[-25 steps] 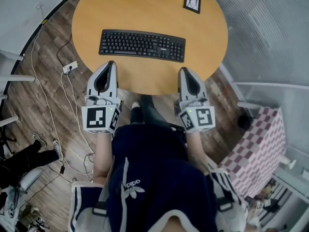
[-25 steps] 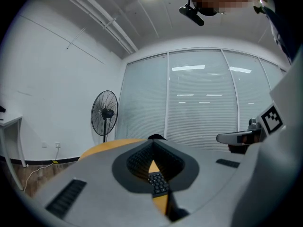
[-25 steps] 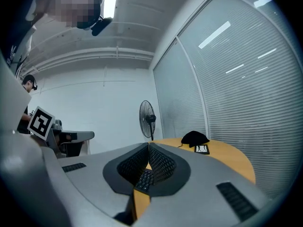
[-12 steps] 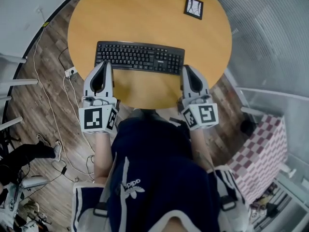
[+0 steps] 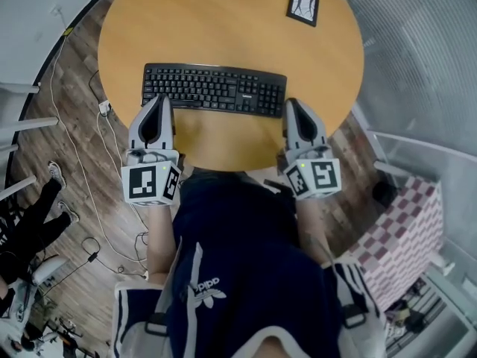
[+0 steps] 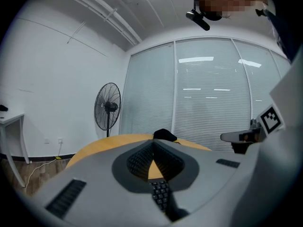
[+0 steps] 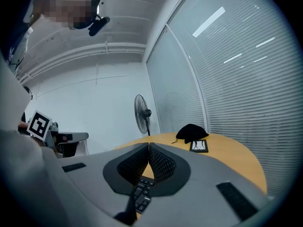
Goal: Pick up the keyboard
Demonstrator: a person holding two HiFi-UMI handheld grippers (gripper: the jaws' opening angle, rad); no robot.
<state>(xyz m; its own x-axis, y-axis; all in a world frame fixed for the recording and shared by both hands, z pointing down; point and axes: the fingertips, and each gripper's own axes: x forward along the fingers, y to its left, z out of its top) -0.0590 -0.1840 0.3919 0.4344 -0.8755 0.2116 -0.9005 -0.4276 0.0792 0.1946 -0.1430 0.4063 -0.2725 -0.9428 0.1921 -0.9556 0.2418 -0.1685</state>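
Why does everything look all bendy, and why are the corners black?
Head view: the wide lens bulges the round table and floor outward; the keyboard stays sharp. Left gripper view: black corners are the lens edge, and bright streaks glare on the window. Right gripper view: same black corners and streaks.

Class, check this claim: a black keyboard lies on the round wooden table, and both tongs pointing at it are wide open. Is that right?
No: the left tongs and right tongs are shut, tips together, as the two gripper views show. The black keyboard does lie on the round wooden table.
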